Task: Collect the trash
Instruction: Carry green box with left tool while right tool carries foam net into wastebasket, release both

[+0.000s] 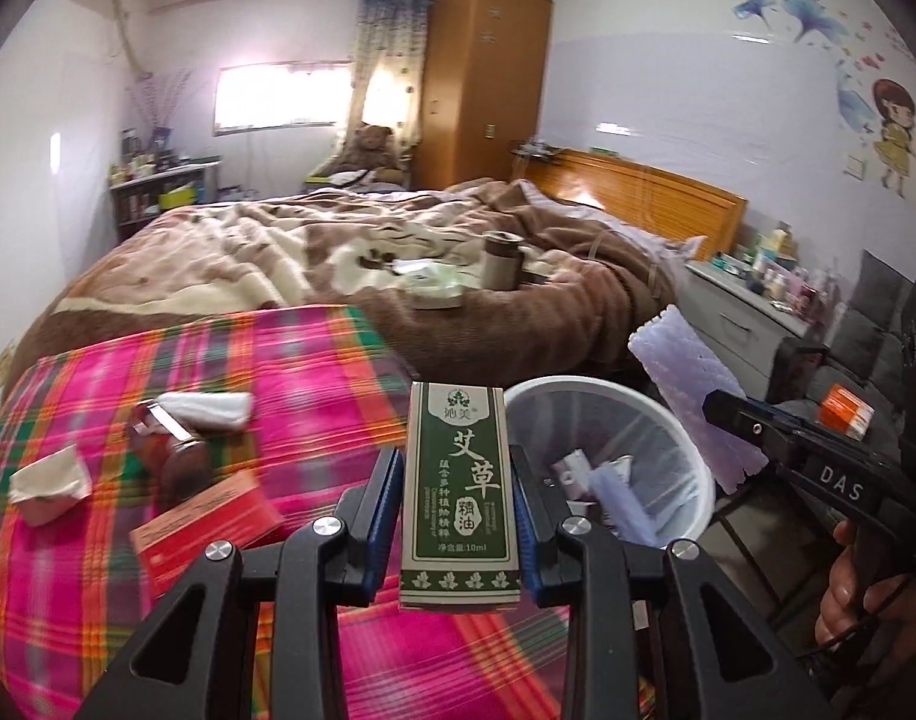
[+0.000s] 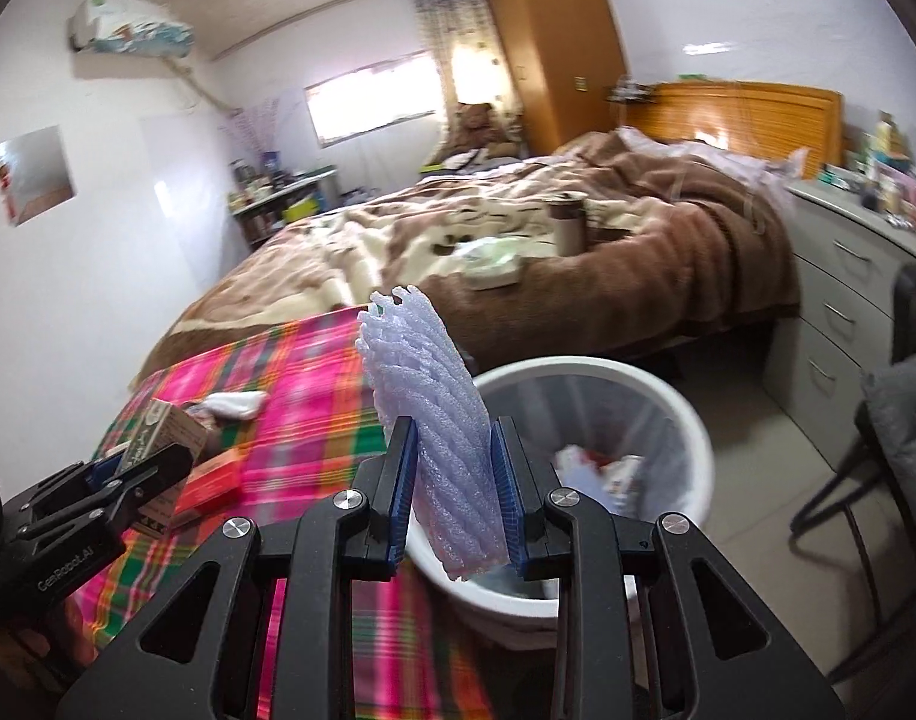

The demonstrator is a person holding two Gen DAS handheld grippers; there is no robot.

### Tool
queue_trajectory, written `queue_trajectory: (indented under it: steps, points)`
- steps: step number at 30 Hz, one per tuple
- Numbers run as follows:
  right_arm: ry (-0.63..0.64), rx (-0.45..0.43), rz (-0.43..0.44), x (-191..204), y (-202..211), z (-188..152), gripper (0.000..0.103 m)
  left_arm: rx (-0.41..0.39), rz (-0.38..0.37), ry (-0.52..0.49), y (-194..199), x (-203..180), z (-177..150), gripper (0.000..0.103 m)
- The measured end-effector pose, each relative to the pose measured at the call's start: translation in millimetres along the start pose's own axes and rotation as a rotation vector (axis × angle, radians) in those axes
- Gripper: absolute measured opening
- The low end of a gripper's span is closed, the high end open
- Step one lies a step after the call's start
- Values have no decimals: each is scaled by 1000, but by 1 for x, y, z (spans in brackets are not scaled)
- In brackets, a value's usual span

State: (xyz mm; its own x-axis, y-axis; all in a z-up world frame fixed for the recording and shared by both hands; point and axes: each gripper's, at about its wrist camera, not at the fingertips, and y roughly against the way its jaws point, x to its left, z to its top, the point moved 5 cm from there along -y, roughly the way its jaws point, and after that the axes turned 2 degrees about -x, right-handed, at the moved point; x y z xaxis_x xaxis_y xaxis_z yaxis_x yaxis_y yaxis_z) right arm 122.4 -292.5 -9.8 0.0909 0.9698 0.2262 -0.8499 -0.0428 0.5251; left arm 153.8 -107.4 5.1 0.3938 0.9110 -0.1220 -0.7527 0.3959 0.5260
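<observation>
Left wrist view: left gripper (image 1: pixel 457 513) clamped on a green essential-oil box (image 1: pixel 458 495), long axis upright and running forward along the fingers. Just beyond and to the right of the box — white trash bin (image 1: pixel 695 450), mesh-walled, scraps already in the bottom. Box top overlapping the bin's near rim in the picture, lower half above the pink plaid cloth (image 1: pixel 314 372); hard to tell whether truly over the opening. More litter left on the cloth: a crumpled tissue (image 1: pixel 50 474), a red box (image 1: pixel 209 519), a brown bottle (image 1: pixel 173 456), a white wad (image 1: pixel 209 408). Right gripper (image 1: pixel 728 420) seen entering from the right, bin-side, pinching a strip of lilac foam netting (image 1: pixel 692 390).

Right wrist view: right gripper (image 2: pixel 455 498) closed on the foam netting (image 2: pixel 440 426), long axis upright, slightly leaned left, lower end hanging at the bin (image 2: pixel 686 420) rim — opening directly ahead and a little right. Left gripper (image 2: pixel 140 474) farther off at lower left, above the cloth, box (image 2: pixel 167 429) between its fingers.

Judged nearer the drop: the right hand; likely a short forward carry before letting go, a rightward sweep for the left.
</observation>
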Motion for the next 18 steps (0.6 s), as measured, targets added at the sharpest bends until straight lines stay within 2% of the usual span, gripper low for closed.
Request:
queue_trajectory:
  steps: [8, 18]
  points:
    - [-31, 22, -62, -29, -7, -2, 26, 19, -74, -44, -29, -44, 4, 34]
    - [-32, 59, -115, -53, -12, -6, 26, 43, -107, -75, -55, -74, 9, 34]
